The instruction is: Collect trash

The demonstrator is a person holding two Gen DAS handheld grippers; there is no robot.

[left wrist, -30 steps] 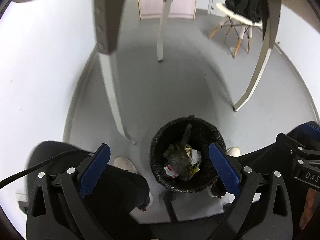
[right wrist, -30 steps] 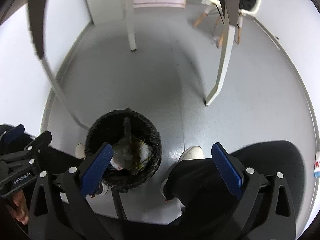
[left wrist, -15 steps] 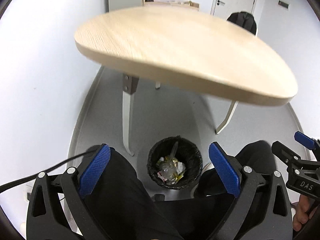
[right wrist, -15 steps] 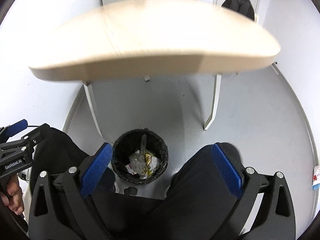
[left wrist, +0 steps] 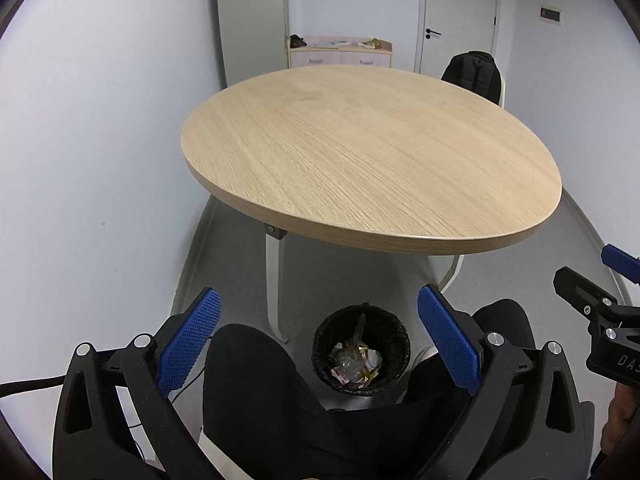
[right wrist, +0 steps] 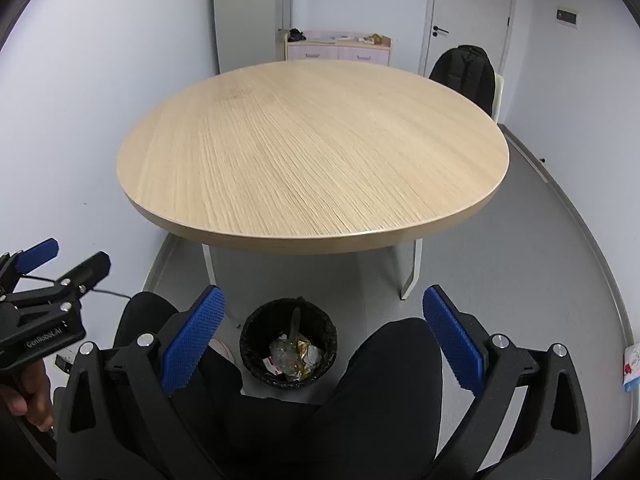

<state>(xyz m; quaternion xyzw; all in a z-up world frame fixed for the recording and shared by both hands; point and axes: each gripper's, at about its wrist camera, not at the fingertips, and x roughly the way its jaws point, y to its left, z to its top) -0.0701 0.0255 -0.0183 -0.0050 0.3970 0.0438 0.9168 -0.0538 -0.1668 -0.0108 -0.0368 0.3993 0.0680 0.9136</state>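
Both hand-held grippers are spread wide with nothing between the blue pads: the left hand-held gripper (left wrist: pixel 318 338) and the right hand-held gripper (right wrist: pixel 324 338) hang side by side above the person's black-trousered knees (right wrist: pixel 396 364). The trash bin (left wrist: pixel 361 350) sits on the grey floor (right wrist: pixel 520 248) between the person's feet, just in front of the near edge of the round wooden table (left wrist: pixel 360 152). The bin has a black liner, and inside there's a pile of trash (right wrist: pixel 294 356): crumpled clear plastic, gold foil wrappers, some white paper scraps. Further back, a chair with a black backpack (right wrist: pixel 464 68) stands at the table's far side, near the door (right wrist: pixel 468 12).
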